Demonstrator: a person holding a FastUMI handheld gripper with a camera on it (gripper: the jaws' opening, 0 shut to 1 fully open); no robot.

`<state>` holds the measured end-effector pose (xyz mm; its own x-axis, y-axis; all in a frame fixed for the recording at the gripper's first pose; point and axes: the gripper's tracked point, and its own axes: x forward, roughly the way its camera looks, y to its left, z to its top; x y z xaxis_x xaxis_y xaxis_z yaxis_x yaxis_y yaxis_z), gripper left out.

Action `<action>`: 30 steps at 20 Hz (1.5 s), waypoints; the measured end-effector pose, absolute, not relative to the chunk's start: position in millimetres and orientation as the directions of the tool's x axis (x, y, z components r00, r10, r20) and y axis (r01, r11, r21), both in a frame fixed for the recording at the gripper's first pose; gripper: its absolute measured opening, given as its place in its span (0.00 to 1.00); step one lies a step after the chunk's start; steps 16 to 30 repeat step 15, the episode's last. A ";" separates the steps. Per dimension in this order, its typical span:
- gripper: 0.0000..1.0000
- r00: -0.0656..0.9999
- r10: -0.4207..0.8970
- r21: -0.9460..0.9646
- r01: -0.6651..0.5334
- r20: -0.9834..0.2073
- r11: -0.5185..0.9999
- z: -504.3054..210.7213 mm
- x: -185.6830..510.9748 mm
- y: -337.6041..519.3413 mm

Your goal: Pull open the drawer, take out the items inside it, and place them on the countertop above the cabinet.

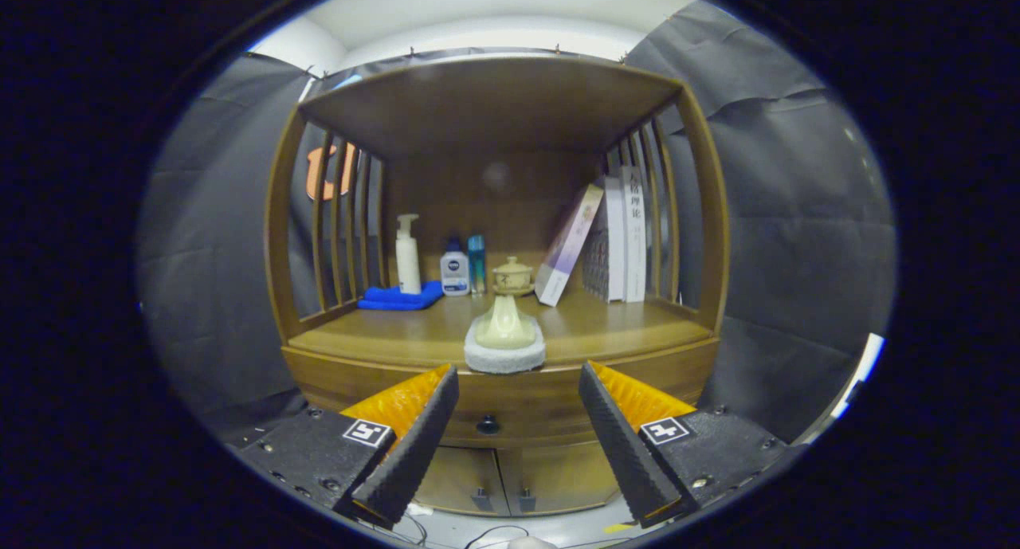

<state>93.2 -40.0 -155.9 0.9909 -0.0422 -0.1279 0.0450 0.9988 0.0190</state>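
The gripper (518,421) stands wide open and holds nothing, its fingers flanking the drawer (510,409) of the wooden cabinet (701,238) — the drawer front sits flush and shut, its dark knob (488,425) between the fingers, a line-up that would suit a straight pull. On the countertop (621,326) above, a pale ceramic piece (504,326) rests on a grey pad (504,358) near the front edge, beyond the fingertips — whether it came out of the drawer cannot be told, and the drawer's contents are hidden

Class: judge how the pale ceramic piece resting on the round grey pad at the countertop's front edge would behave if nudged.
The ceramic piece looks glazed, so probably slippery and breakable. It sits loose on the grey pad, so a push may tip it off. The gripper is open, well short of it.
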 end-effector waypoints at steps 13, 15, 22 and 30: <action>0.99 0.998 -0.049 0.034 0.050 -0.033 0.998 -83.0 -9.5 -65.4; 0.99 0.998 -0.054 0.038 0.055 -0.030 0.998 -78.5 -13.6 -68.1; 0.99 0.998 -0.054 0.038 0.055 -0.030 0.998 -78.5 -13.6 -68.1; 0.99 0.998 -0.054 0.038 0.055 -0.030 0.998 -78.5 -13.6 -68.1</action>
